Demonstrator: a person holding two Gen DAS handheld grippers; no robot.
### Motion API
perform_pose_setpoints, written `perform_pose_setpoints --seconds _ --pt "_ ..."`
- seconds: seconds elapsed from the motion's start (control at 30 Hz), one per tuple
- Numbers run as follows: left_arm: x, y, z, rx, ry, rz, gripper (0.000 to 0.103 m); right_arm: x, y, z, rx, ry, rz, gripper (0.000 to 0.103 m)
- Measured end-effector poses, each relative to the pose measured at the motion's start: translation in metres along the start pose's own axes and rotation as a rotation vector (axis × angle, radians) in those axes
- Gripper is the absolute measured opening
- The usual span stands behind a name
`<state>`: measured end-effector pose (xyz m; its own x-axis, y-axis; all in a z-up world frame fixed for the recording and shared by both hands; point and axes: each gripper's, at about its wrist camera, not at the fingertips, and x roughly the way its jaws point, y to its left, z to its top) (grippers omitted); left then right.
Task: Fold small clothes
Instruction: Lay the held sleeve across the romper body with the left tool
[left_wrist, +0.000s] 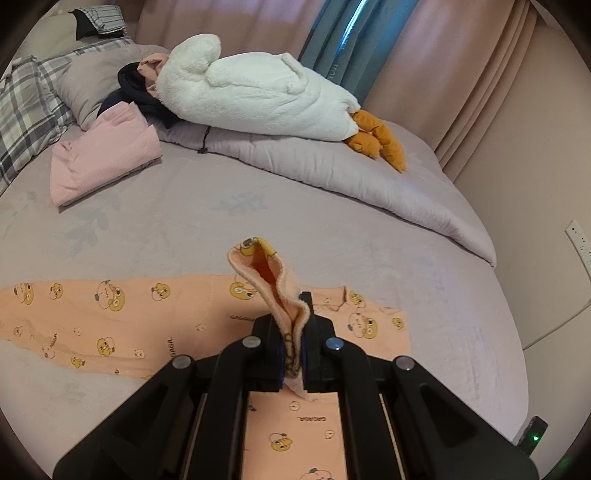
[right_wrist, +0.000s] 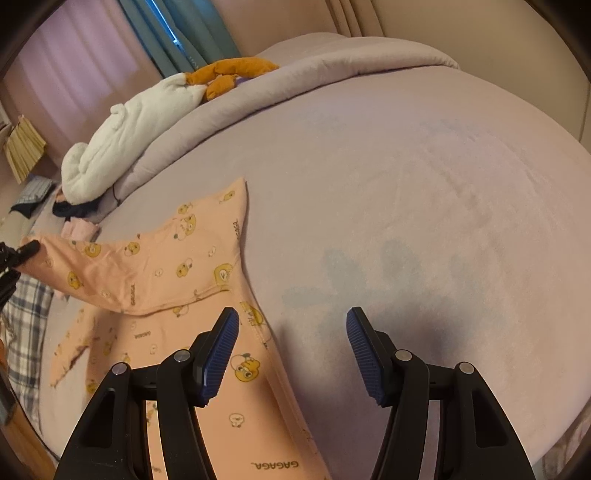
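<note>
Peach pyjama top (left_wrist: 110, 325) w/ duck print lies spread flat on the lilac bed sheet (left_wrist: 258, 206), just below and in front of both grippers. Left gripper (left_wrist: 293, 332) is closed tight on a sleeve cuff (left_wrist: 266, 273), lifted above the garment. Right gripper (right_wrist: 291, 354) is wide apart, holding nothing, above the top's right edge. Farther ahead: folded pink cloth (left_wrist: 103, 162), white goose plush (left_wrist: 258, 88), quilt (left_wrist: 369, 184).
</note>
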<state>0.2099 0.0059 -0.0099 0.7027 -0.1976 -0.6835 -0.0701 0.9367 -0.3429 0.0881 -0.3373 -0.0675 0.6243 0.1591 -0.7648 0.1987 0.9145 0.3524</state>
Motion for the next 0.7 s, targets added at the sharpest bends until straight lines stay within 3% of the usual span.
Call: perform_pose_setpoints --seconds 0.4,0.7 --pt "0.022 0.039 -0.009 -0.012 0.053 0.076 0.005 0.016 0.020 0.009 -0.064 0.023 -0.027 0.061" --pt "0.042 0.066 -0.022 -0.019 0.105 0.121 0.005 0.037 0.059 0.029 -0.187 0.025 -0.037 0.061"
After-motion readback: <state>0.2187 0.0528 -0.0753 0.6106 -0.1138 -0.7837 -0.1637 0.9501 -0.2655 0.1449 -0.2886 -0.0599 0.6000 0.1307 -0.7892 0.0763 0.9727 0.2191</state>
